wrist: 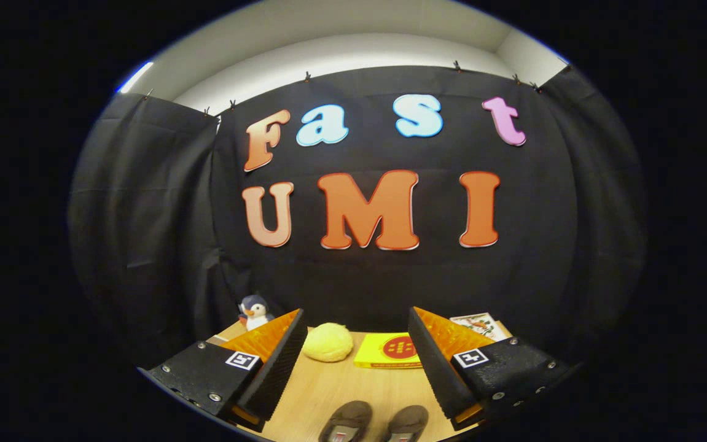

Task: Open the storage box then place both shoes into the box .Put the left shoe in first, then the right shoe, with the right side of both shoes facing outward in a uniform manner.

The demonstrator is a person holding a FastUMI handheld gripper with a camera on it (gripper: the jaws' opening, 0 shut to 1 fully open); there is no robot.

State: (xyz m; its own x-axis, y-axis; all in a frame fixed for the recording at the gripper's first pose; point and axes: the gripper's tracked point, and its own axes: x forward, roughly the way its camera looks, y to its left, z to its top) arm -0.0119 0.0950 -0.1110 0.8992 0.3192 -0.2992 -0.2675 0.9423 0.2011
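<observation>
Lying side by side at the bottom centre of the frame, the two shoes (pixel 373 422) rest on the table (pixel 353 387), low between the fingers of the tool (pixel 353 350), which is spread wide, level and empty. Beyond sit a yellow plush lump (pixel 328 342), a yellow box (pixel 390 351) and a toy penguin (pixel 255 312).

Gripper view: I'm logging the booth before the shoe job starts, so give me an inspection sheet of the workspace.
Surface: light wooden tabletop.
Job's things: two brown suede-like shoes, side by side between the jaws, near the camera; storage box: nothing seen.
Clutter: yellow round plush lump; flat yellow box with red emblem; small penguin plush toy; printed card, all beyond the jaws.
Grippers: gripper jaws spread wide, holding nothing.
Cables: nothing seen.
Surroundings: black cloth wall, white wall above.
</observation>
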